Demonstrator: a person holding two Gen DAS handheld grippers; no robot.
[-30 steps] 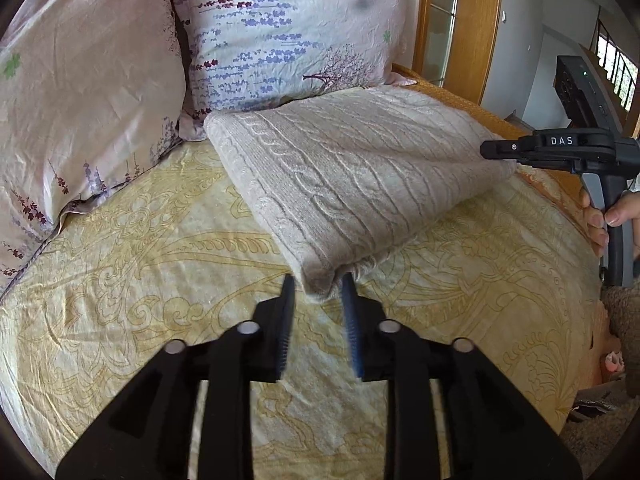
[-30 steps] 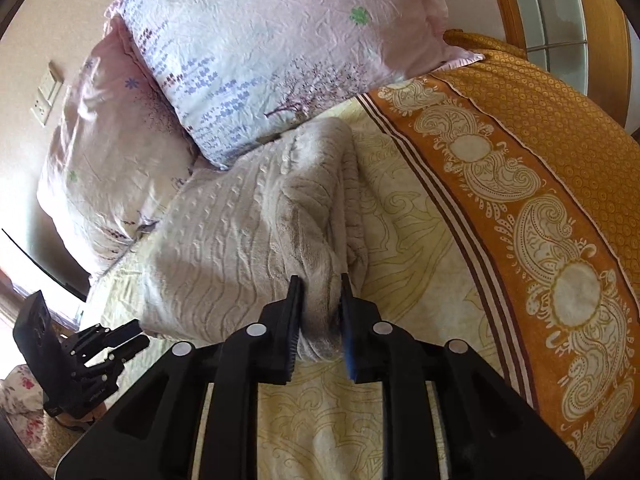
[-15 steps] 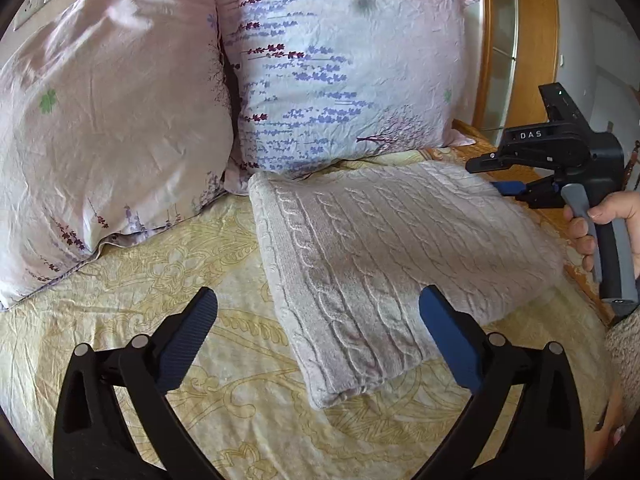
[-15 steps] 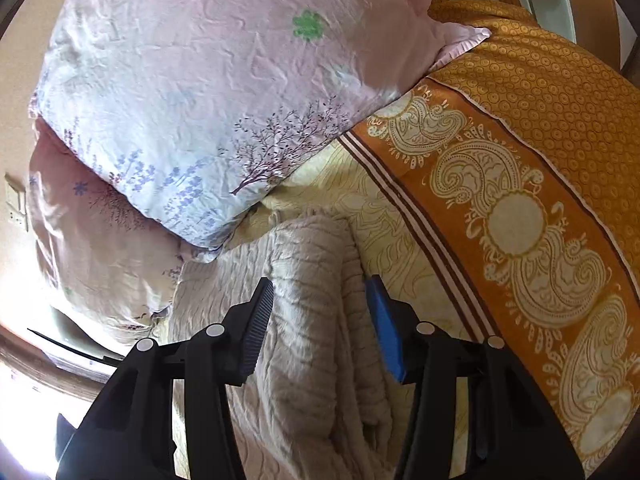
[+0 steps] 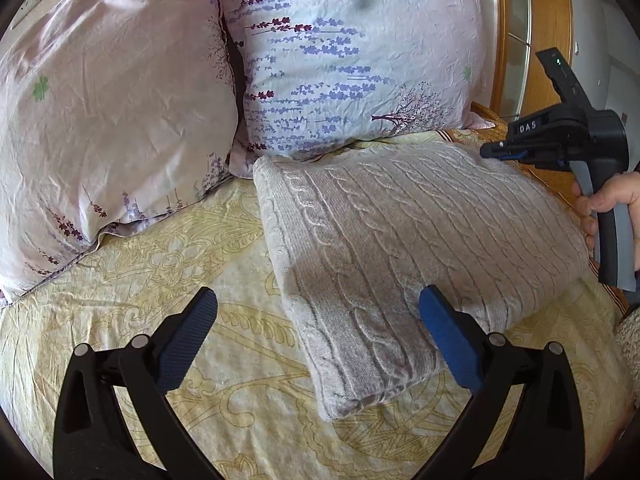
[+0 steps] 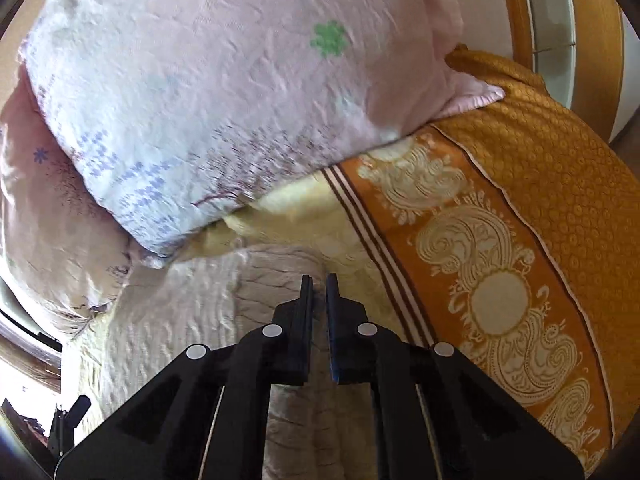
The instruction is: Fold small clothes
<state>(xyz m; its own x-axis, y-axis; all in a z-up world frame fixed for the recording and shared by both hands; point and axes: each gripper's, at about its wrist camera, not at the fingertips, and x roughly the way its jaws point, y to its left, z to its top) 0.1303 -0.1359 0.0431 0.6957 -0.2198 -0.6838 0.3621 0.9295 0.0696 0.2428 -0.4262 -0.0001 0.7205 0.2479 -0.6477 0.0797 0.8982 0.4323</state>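
Though folded flat, cable-knit sweater (image 5: pixel 408 248) shows thick rounded edges.

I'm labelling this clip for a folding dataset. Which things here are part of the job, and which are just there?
Job: folded cable-knit sweater; left gripper, open; right gripper, nearly shut.

Just there: two floral pillows; yellow bedspread; wooden door frame.
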